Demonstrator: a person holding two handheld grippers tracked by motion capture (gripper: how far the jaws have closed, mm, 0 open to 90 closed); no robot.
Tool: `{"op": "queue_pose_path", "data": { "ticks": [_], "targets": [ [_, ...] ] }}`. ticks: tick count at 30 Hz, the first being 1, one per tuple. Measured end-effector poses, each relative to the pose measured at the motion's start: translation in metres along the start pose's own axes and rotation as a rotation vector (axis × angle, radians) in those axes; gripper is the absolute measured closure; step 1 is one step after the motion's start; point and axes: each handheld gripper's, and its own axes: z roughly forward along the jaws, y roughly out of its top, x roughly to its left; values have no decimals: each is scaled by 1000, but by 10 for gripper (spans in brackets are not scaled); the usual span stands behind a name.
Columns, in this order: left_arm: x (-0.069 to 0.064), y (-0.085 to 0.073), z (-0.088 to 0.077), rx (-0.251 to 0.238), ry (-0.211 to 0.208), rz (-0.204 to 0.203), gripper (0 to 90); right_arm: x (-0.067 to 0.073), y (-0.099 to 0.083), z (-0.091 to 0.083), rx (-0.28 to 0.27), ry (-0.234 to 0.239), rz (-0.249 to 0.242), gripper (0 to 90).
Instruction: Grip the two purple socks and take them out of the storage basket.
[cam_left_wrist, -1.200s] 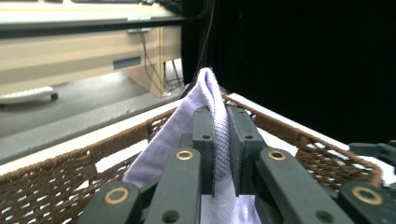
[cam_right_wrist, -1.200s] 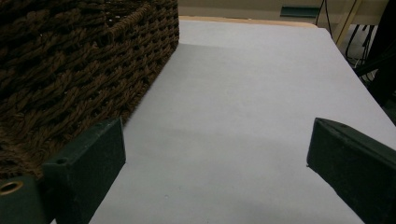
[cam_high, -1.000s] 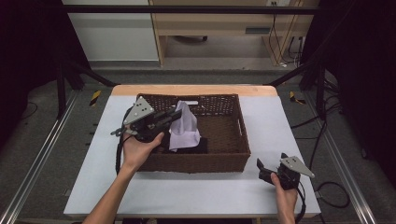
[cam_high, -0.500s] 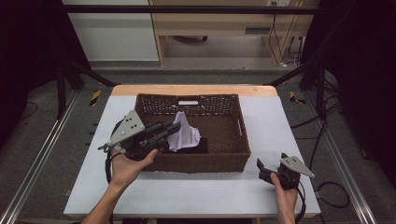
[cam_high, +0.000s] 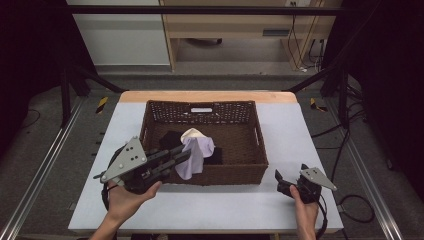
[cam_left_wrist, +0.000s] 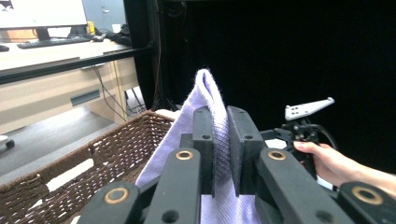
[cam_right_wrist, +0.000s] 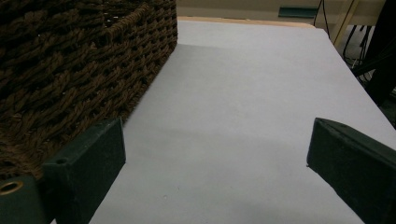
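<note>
A lavender knitted cloth (cam_high: 194, 156) hangs over the near-left part of a brown wicker basket (cam_high: 250, 165), pinched at its lower edge by the left hand-held gripper (cam_high: 182, 156), whose jaws are closed tight on the fabric. In the left gripper view the cloth (cam_left_wrist: 205, 93) rises in a peak above the two black jaws, with the basket's woven rim (cam_left_wrist: 93, 154) to one side. A cream-coloured piece (cam_high: 192, 133) shows just behind the lavender cloth, and dark garments (cam_high: 169, 140) lie on the basket floor. The basket sits toward the far middle of the white desk (cam_high: 300, 130). At the desk's near-right corner, well apart from the cloth, the right hand-held gripper (cam_high: 281, 181) rests low near the surface, its jaws spread wide with nothing between them; its own view shows bare desk (cam_right_wrist: 243, 93) and the basket wall (cam_right_wrist: 70, 60) beside one jaw.
</note>
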Motion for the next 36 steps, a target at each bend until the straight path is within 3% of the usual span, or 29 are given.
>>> {"op": "queue_pose_path", "data": {
  "ticks": [10,19,23,24,27,31,36],
  "targets": [
    [-18,-19,-13,45,-40,12,816,0,0,0,0,-2,2,49],
    [-21,-65,-11,177,-58,-29,816,0,0,0,-1,-5,-1,49],
    [-18,-90,-9,239,-45,-63,816,0,0,0,-1,-5,1,49],
    [-18,-90,-9,239,-45,-63,816,0,0,0,-1,-5,1,49],
    [-16,-109,-6,304,-29,-79,816,0,0,0,-1,-7,1,49],
    [-13,-122,-3,351,-6,-83,815,0,0,0,-2,-7,0,49],
    [-6,-144,1,430,23,-121,814,0,0,0,-3,-9,3,49]
  ]
}}
